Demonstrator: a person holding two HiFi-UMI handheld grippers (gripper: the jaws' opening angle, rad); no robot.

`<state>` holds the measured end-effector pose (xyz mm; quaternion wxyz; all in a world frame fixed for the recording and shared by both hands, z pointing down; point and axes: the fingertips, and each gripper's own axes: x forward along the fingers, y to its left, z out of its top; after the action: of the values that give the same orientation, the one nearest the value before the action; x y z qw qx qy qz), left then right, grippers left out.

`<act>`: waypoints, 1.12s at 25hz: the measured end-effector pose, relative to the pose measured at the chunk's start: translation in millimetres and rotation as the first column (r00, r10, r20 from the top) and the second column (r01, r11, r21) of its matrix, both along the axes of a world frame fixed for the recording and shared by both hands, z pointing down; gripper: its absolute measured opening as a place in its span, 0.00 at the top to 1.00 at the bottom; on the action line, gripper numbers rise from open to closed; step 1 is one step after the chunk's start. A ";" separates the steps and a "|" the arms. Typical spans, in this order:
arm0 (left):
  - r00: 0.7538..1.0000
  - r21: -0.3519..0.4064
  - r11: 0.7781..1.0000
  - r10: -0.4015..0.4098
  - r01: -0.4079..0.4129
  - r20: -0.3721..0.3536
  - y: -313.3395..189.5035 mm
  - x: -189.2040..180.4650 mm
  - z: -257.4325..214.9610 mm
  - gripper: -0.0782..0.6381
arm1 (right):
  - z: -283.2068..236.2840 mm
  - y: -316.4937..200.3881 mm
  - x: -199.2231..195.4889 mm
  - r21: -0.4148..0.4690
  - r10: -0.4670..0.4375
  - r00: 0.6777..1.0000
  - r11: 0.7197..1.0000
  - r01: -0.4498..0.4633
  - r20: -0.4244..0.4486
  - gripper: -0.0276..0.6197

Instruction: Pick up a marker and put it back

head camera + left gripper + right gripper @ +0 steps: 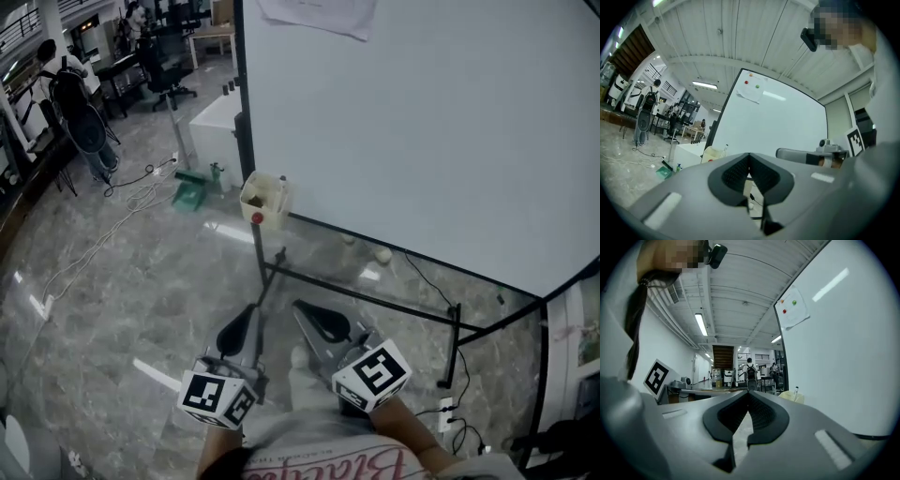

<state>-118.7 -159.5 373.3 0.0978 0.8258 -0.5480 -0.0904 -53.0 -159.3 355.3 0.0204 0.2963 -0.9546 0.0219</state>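
Whiteboard (422, 122): fills upper right of head view, on dark metal stand (356, 295); sheet of paper (319, 14) fixed near top edge.
Marker box (265, 202): cream, mounted at lower left corner of whiteboard, red dot on front; well ahead of both grippers.
Marker (795, 390): slim, dark-tipped, upright in marker box, end poking above rim in right gripper view; in neither grip.
Floor (122, 300): grey polished stone; green object (192, 192) and loose cable (103, 234) lying left of whiteboard corner; power strip (445, 412) by right leg of stand.
Background: white cabinet (214, 127) behind marker box; office chair (164, 70) and person (56, 70) toward far left edge.
In the way: lower bar of stand, crossing between grippers and marker box.
Left gripper (239, 330): low, near bottom edge of head view, pointing toward stand; jaws pressed together, nothing between pads.
Right gripper (323, 323): just beside left one, same heading; jaws fully closed, pads meeting, empty.
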 end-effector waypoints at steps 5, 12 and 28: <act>1.000 -0.001 1.000 0.009 -0.009 0.006 -66.1 2.8 -2.3 0.89 | 0.3 -64.0 -6.3 0.000 -0.026 1.000 1.000 0.026 -0.015 0.95; 0.999 -0.002 1.000 0.012 -0.012 0.046 -142.5 6.9 -6.1 0.89 | 15.6 -148.5 -12.5 -0.023 -0.047 0.998 0.999 0.046 -0.042 0.95; 0.999 -0.041 0.999 -0.002 0.003 0.036 -200.4 -23.6 -0.8 0.89 | 73.2 -259.3 -43.2 -0.247 0.060 0.997 0.967 -0.068 -0.042 0.78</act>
<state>-142.2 -359.9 372.6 0.1047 0.8245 -0.5524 -0.0645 -96.2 -418.6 428.5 0.0729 0.3225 -0.9338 0.1366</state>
